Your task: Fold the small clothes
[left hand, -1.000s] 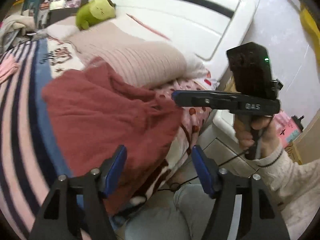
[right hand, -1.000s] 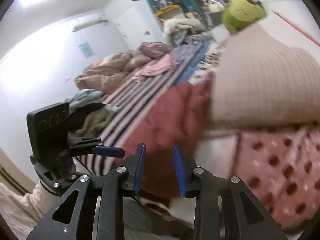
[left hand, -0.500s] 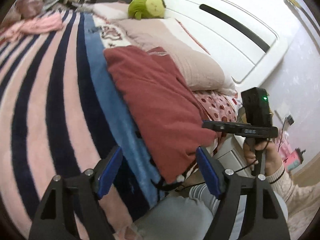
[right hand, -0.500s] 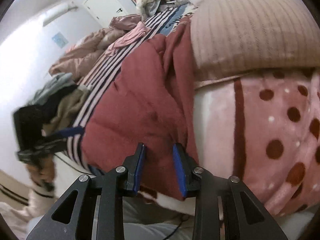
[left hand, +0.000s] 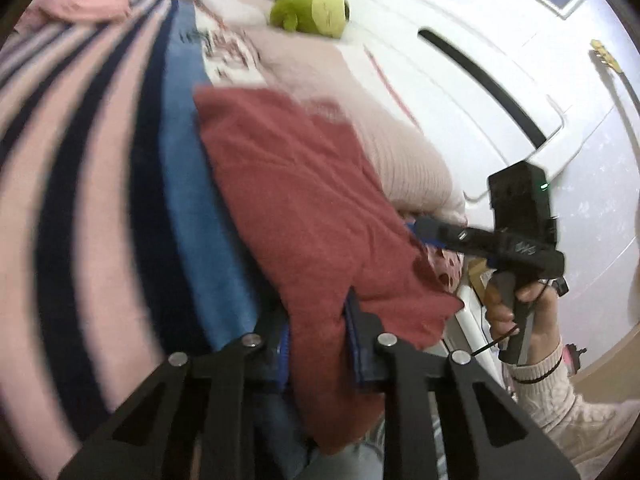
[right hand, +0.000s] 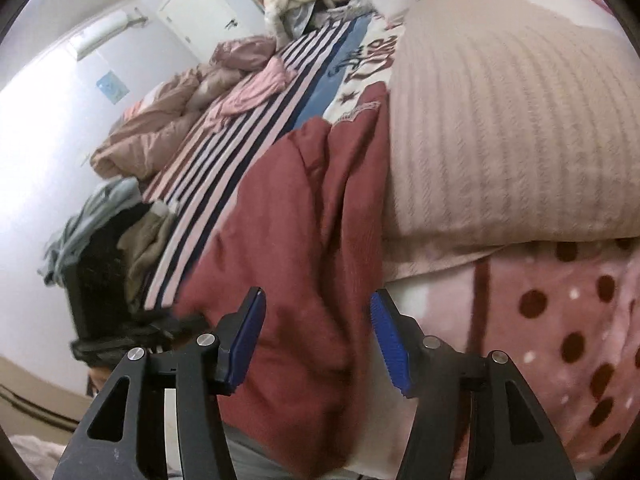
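Note:
A dark red garment (left hand: 304, 200) lies on the striped bed cover, draped over the near bed edge; it also shows in the right wrist view (right hand: 296, 248). My left gripper (left hand: 318, 344) is closed on the garment's hanging near edge, cloth filling the gap between its blue pads. My right gripper (right hand: 316, 336) is open, its blue fingers apart on either side of the garment's lower right part. In the left wrist view the right gripper (left hand: 420, 228) sits at the garment's right edge by the pillow.
A ribbed pink pillow (right hand: 500, 128) lies right of the garment, with a green plush toy (left hand: 310, 10) behind it. A polka-dot blanket (right hand: 560, 320) hangs at the bed's side. Piled clothes (right hand: 240, 84) and a duvet sit farther along the striped cover (left hand: 100, 200). The white headboard (left hand: 460, 60) is at right.
My left gripper moved in and closed on the garment's near edge. My right gripper opened from nearly shut and moved up to the garment's right side.

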Motion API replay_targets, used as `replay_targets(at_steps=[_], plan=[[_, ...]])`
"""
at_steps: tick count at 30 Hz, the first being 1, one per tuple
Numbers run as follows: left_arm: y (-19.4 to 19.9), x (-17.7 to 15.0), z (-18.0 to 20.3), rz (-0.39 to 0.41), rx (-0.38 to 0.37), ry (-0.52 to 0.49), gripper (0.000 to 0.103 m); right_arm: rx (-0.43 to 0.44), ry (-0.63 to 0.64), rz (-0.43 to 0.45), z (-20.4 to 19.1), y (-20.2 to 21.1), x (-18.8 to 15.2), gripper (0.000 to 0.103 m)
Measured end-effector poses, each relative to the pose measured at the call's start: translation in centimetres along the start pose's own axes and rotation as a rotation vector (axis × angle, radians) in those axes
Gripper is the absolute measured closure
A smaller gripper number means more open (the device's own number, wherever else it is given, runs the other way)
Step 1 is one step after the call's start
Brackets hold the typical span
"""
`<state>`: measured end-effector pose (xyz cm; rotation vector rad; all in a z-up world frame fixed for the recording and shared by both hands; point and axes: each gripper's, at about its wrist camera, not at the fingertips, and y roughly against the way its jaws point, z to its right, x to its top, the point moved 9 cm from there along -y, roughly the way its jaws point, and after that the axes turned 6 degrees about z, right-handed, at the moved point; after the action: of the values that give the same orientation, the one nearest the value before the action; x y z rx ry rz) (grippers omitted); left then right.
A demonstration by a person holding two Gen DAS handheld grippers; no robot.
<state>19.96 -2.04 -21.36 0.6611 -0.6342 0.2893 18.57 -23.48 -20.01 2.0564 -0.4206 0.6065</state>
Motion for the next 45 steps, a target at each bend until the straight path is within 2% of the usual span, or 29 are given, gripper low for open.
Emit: replay_targets(at_steps=[2, 5, 7, 9, 10, 11, 15, 16, 17, 18, 19, 21, 24, 29, 32, 36, 40, 42, 45], plan=[[3.1, -0.5, -0.8, 0.022, 0.035, -0.017, 0.084, 0.016, 0.008, -0.020, -0.8, -0.4, -0.3, 0.052], [6.3, -1.7, -2.1, 0.006, 0.068, -0.019, 0.083, 0.071, -0.019, -0.038, -1.8, -1.2, -0.6, 0.052], [7.1, -2.5, -2.8, -0.020, 0.087, -0.030, 0.078, 0.113, -0.036, -0.064, -2.8, -2.6, -0.9, 0.046], [7.4, -2.5, -3.3, -0.024, 0.086, -0.019, 0.065, 0.138, -0.053, -0.105, -3.5, -4.2, -1.6, 0.036], [7.6, -2.4, -3.4, -0.019, 0.081, -0.005, 0.046, 0.146, -0.060, -0.133, -3.9, -5.3, -2.0, 0.035], [7.7, -2.4, -3.7, -0.014, 0.080, 0.004, 0.039, 0.153, -0.062, -0.150, -4.3, -6.0, -2.2, 0.035], [6.6, -3.0, -4.3, -0.033, 0.066, 0.023, 0.042, 0.193, -0.068, -0.189, -5.9, -8.5, -2.1, 0.032], [6.1, -3.0, -4.1, -0.033, 0.063, 0.017, 0.050, 0.190, -0.064, -0.195, -6.1, -9.1, -1.8, 0.033], [5.7, -2.8, -3.8, -0.029, 0.052, 0.021, 0.067, 0.187, -0.060, -0.199, -6.3, -9.6, -1.7, 0.035], [5.4, -2.7, -3.7, -0.029, 0.027, 0.035, 0.075, 0.183, -0.062, -0.204, -6.5, -10.2, -1.5, 0.044], [4.9, -2.5, -3.6, -0.025, 0.013, 0.053, 0.077, 0.185, -0.066, -0.209, -6.6, -10.7, -1.3, 0.051], [4.6, -2.0, -3.4, -0.012, 0.038, 0.029, 0.082, 0.190, -0.076, -0.215, -7.1, -11.9, -1.0, 0.081], [6.2, -0.1, -1.4, 0.046, 0.058, -0.030, 0.084, 0.179, -0.041, -0.182, -8.4, -11.6, -0.1, 0.086], [12.9, 6.1, 4.2, 0.161, 0.125, -0.200, 0.084, 0.264, 0.068, -0.027, -15.1, -6.8, 5.3, 0.087], [19.6, 10.2, 6.8, 0.242, 0.209, -0.287, 0.084, 0.330, 0.150, 0.061, -21.2, -4.0, 9.2, 0.087], [28.3, 14.0, 7.7, 0.332, 0.300, -0.312, 0.084, 0.425, 0.250, 0.150, -31.1, -1.5, 13.5, 0.087], [37.1, 16.0, 6.0, 0.400, 0.417, -0.291, 0.084, 0.502, 0.314, 0.155, -40.5, -2.3, 15.3, 0.087], [40.7, 15.6, 4.0, 0.407, 0.457, -0.245, 0.084, 0.526, 0.325, 0.124, -44.5, -4.1, 15.1, 0.087], [44.9, 14.6, -1.2, 0.400, 0.530, -0.123, 0.083, 0.524, 0.308, 0.042, -48.7, -8.3, 13.8, 0.087]])
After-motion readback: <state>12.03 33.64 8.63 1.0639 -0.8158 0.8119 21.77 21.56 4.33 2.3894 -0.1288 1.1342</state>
